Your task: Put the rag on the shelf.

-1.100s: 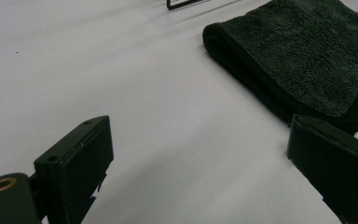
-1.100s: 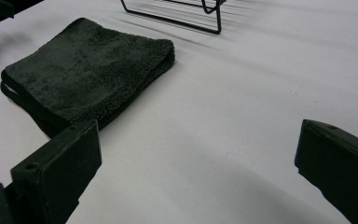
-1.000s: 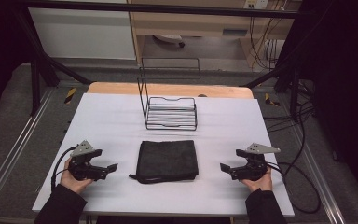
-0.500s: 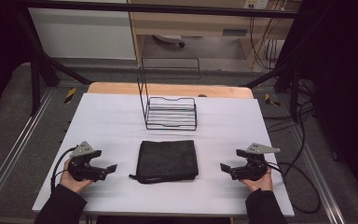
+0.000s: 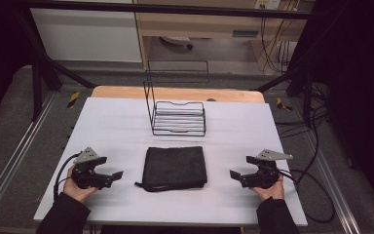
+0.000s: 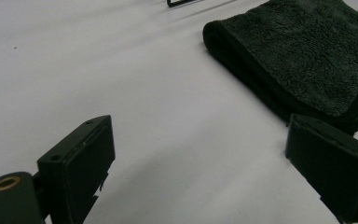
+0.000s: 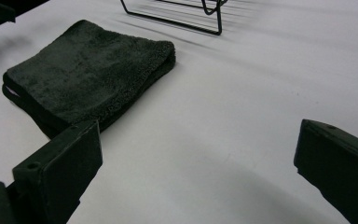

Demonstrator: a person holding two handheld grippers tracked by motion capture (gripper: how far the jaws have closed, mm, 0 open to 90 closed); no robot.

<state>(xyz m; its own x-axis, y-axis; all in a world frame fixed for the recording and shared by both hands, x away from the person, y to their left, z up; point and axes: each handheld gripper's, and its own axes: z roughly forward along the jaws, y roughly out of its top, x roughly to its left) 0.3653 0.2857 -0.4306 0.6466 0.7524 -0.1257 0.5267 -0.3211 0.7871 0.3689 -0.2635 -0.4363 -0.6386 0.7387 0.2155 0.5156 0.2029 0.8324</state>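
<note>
— So, where's the folded dark towel (image 5: 175,167)?

— I see it flat on the white table (image 5: 117,126), midway between my two grippers, just in front of the wire rack (image 5: 177,117).

— And the grippers?

— My left gripper (image 5: 114,176) rests left of it, jaws spread wide, holding nothing. My right gripper (image 5: 234,175) rests on the opposite side, equally wide, also empty. Neither touches the towel.

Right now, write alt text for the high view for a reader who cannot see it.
A folded dark green fleecy towel lies in the middle of a white table, with a person's left gripper and right gripper resting open on either side, apart from it. Behind the towel stands an empty black wire rack.
</note>
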